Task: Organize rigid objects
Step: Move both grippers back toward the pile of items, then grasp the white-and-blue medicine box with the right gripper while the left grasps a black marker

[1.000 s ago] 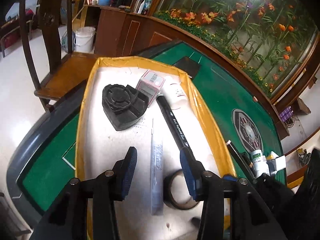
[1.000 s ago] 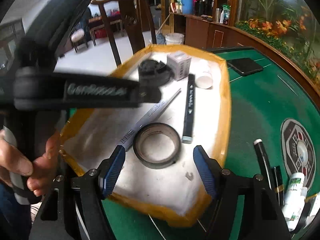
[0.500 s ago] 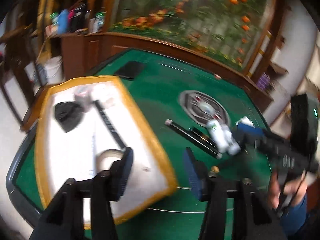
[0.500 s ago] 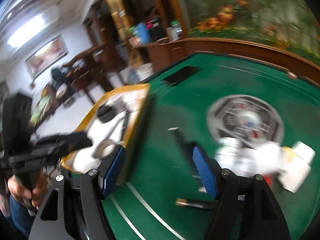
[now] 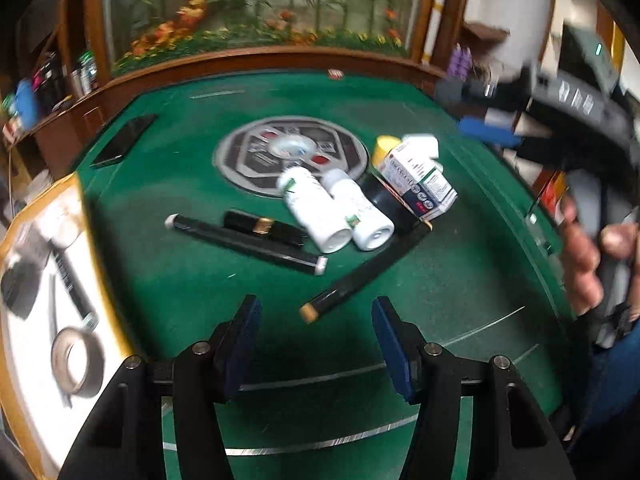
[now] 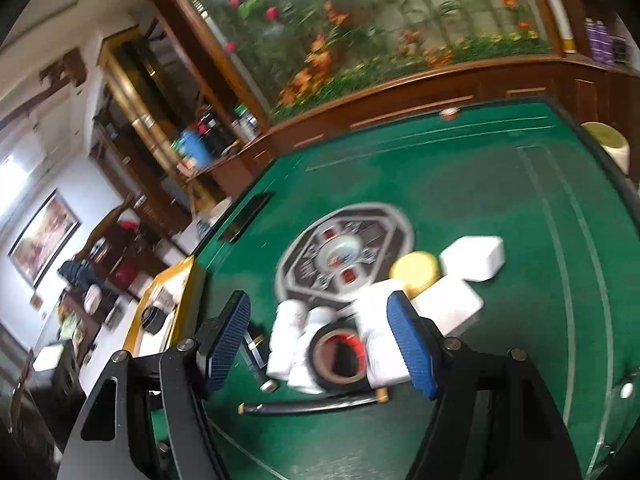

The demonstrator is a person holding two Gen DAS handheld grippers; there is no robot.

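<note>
Both claws have swung off the yellow-rimmed white tray point(image 5: 48, 280) to the loose pile by the grey octagonal emblem point(image 5: 290, 152) on the green felt table point(image 5: 200, 280). The left gripper point(image 5: 316, 332), jaws just widened, holds nothing. The right gripper point(image 6: 320, 340) gapes empty too. The next pick is probably the black gold-capped marker point(image 5: 360, 272), lying nearer than the emblem, long axis slanting from its near cap away rightward.

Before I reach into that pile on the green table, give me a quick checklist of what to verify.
1. Left gripper jaws open, nothing between them: ok.
2. Right gripper jaws open and empty: ok.
3. Nearest marker lies free on the felt: ok.
4. Two white bottles lie flat, touching: ok.
5. Black tape roll clear of the boxes: not ok.
6. Free space on the tray: ok.
</note>
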